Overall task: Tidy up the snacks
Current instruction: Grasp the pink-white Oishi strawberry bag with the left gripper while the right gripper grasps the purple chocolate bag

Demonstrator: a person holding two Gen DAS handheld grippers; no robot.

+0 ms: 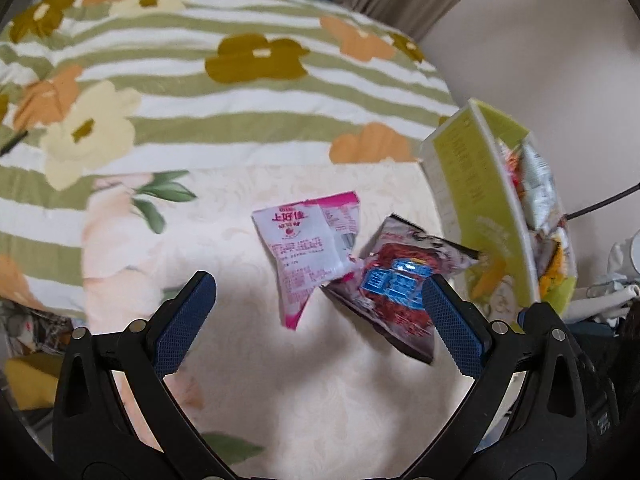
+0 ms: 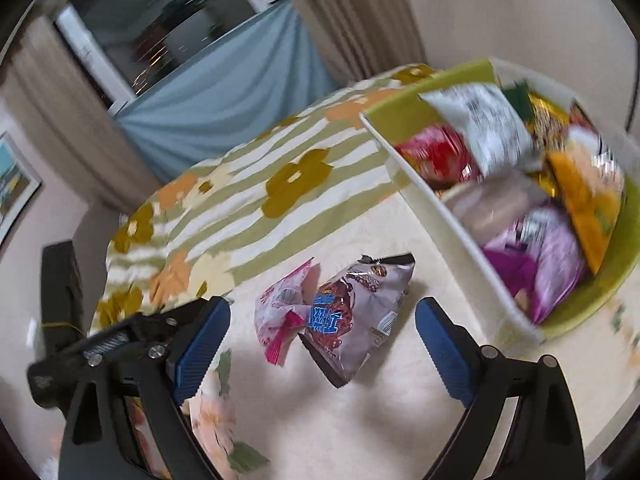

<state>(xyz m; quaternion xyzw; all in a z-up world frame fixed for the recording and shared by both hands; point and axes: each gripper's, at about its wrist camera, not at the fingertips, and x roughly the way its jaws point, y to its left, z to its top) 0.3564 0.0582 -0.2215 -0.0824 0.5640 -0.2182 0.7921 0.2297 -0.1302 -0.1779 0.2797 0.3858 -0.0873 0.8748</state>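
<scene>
Two packets (image 1: pixel 308 254) touching, left of box (image 1: pixel 460 184)

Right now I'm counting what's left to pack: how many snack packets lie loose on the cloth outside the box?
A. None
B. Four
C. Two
C: only the pink-and-white packet and the grey-and-red packet lie on the cloth, touching, beside the green box of snacks.
</scene>
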